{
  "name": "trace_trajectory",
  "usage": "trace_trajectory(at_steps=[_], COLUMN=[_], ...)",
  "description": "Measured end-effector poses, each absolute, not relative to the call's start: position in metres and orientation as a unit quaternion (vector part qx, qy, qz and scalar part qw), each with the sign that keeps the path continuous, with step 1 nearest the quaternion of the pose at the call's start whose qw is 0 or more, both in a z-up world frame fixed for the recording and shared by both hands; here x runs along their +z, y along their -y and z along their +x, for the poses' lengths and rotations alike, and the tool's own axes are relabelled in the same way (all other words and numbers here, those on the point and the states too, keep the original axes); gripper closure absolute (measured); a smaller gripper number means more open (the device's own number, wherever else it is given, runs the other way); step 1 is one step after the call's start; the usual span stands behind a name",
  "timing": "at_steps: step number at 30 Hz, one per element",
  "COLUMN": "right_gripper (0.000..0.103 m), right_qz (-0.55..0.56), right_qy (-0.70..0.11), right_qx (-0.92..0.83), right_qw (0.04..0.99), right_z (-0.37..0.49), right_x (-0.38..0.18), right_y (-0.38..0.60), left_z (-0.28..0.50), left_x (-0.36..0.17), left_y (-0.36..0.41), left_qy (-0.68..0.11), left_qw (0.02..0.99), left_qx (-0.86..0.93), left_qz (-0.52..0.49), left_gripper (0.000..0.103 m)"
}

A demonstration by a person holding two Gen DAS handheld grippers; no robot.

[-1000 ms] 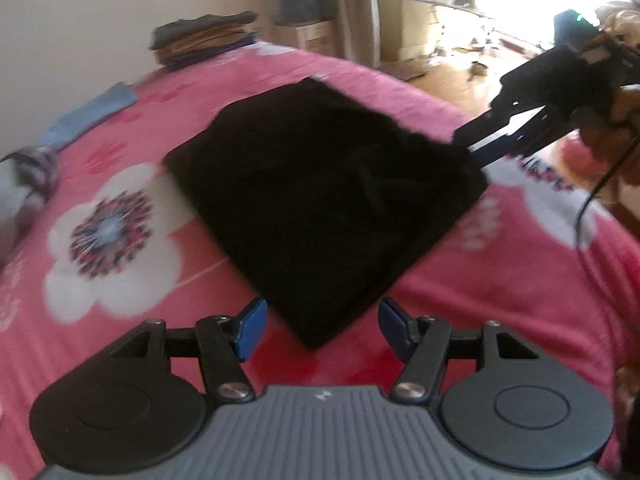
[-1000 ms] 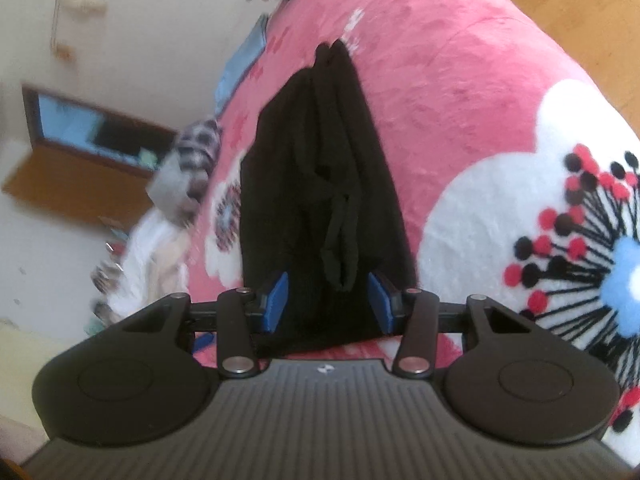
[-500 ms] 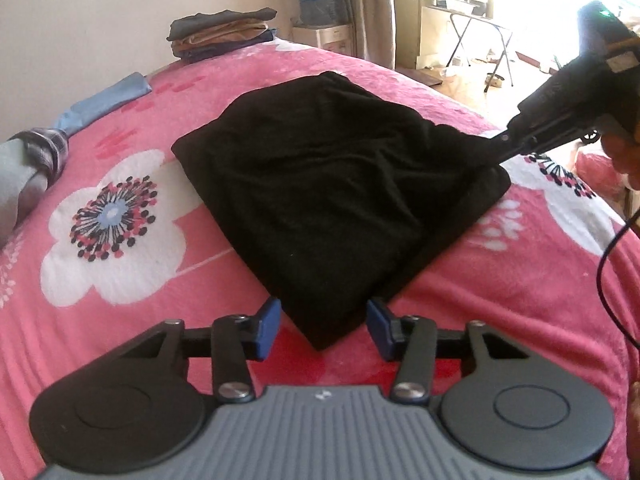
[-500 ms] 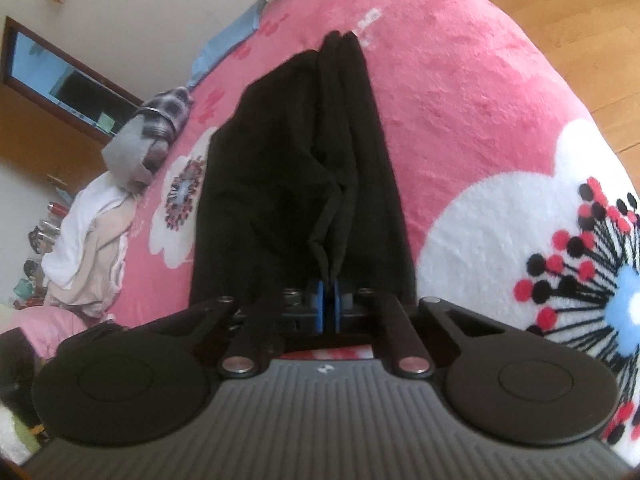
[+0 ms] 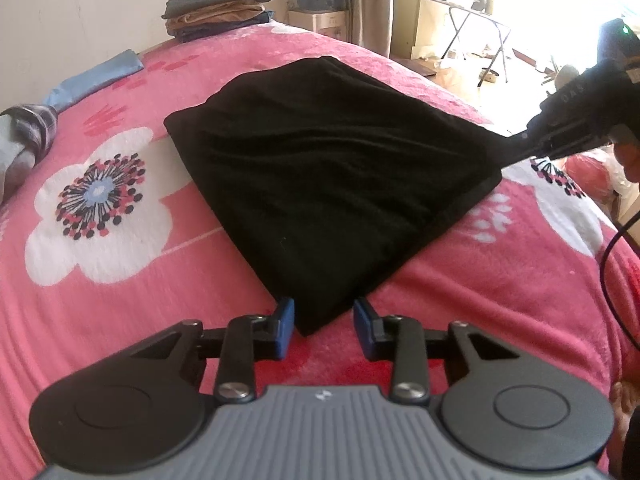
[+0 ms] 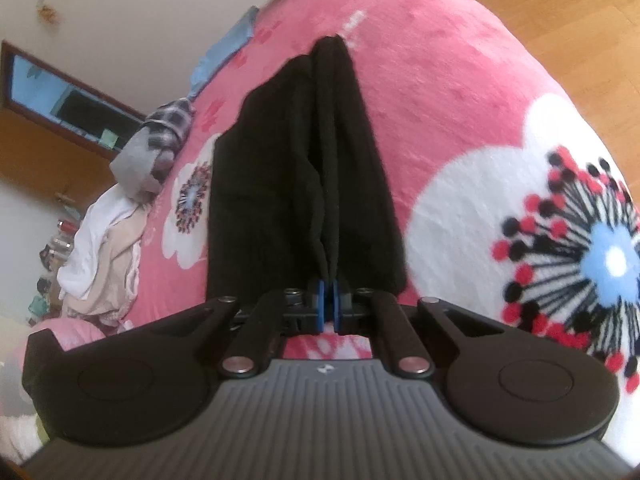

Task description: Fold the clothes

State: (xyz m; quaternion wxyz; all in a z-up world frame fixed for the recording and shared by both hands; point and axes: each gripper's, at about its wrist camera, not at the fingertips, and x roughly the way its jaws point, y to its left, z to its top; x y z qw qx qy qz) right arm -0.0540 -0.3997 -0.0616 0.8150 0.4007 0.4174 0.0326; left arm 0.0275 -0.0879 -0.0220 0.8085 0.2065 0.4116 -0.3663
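Observation:
A folded black garment (image 5: 320,184) lies on the pink flowered blanket (image 5: 120,280). Its near corner reaches between the blue pads of my left gripper (image 5: 324,320), whose jaws are closing with a gap still showing on both sides of the cloth. In the left wrist view my right gripper (image 5: 524,148) pinches the garment's right corner, pulling the cloth into a point. The right wrist view shows that right gripper (image 6: 328,298) shut on a bunched ridge of the black garment (image 6: 296,184), its blue pads pressed together on the fabric.
A stack of folded clothes (image 5: 216,12) sits at the bed's far edge, with a blue cloth (image 5: 96,80) and a grey plaid garment (image 5: 24,136) to the left. A pile of white and beige clothes (image 6: 104,248) lies beside the bed. Wooden floor (image 6: 560,12) runs past the bed's right edge.
My right gripper's jaws came together on the garment's corner and lifted it slightly. My left gripper's jaws narrowed around the near corner.

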Motion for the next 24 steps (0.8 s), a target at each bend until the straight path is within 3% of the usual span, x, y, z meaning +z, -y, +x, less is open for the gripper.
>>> trace_trajectory(at_steps=[13,18,24], right_gripper=[0.101,0.101,0.099], right_qz=[0.423,0.401,0.369], right_qy=[-0.42,-0.427,-0.44], right_qx=[0.037,0.025,0.006], right_qw=[0.802,0.81,0.818], right_z=[-0.064,-0.059,-0.055], right_x=[-0.066,-0.07,-0.076], right_y=[0.402,0.404,0.399], left_z=[0.036,0.042,0.046], left_x=[-0.015,0.001,-0.027], left_y=[0.079,0.08,0.113], left_qy=[-0.422,-0.384,-0.381], left_qw=[0.806,0.824,0.82], left_qx=[-0.37,-0.373,-0.35], left_qz=[0.189,0.184,0.246], left_gripper=[0.068,0.068,0.068])
